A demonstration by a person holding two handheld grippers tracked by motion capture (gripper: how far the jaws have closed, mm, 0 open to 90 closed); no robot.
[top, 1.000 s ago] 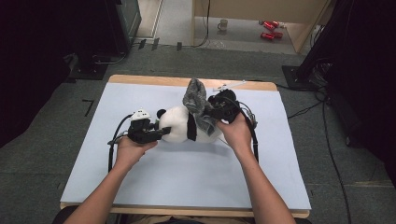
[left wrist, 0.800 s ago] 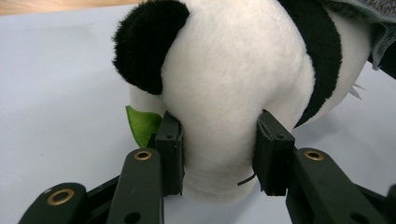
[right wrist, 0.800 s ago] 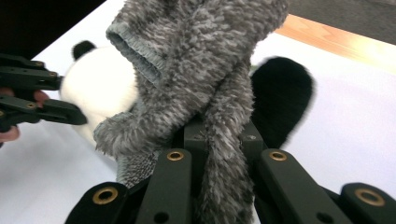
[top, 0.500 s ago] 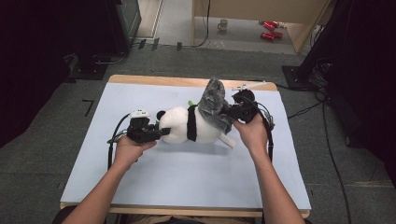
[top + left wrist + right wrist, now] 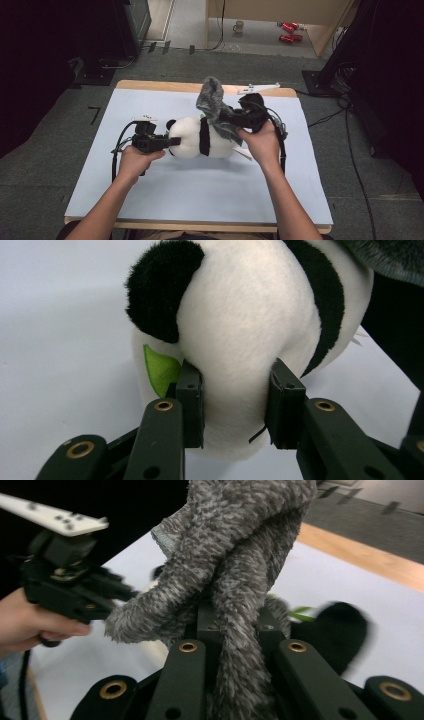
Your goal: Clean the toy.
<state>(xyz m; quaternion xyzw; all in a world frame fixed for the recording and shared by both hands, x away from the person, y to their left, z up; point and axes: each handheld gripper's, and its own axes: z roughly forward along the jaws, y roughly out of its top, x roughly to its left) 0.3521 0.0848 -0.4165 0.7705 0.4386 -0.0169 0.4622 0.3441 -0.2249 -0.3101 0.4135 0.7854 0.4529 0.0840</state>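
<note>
A black and white panda plush lies on its side on the pale mat. My left gripper holds its head; in the left gripper view the pads dent the white fur beside a green felt leaf. Its jaws have just been closing on the head. My right gripper is shut on a grey fuzzy cloth and lifts it above the panda's body. In the right gripper view the cloth hangs folded between the jaws of that gripper.
The mat covers a wooden board with its far edge showing. Grey carpet surrounds the table. A mug and red items lie on the floor far back. Cables trail at the right.
The right gripper with the grey cloth swung right, then came back a little and rose. The left hand stayed at the panda's head.
</note>
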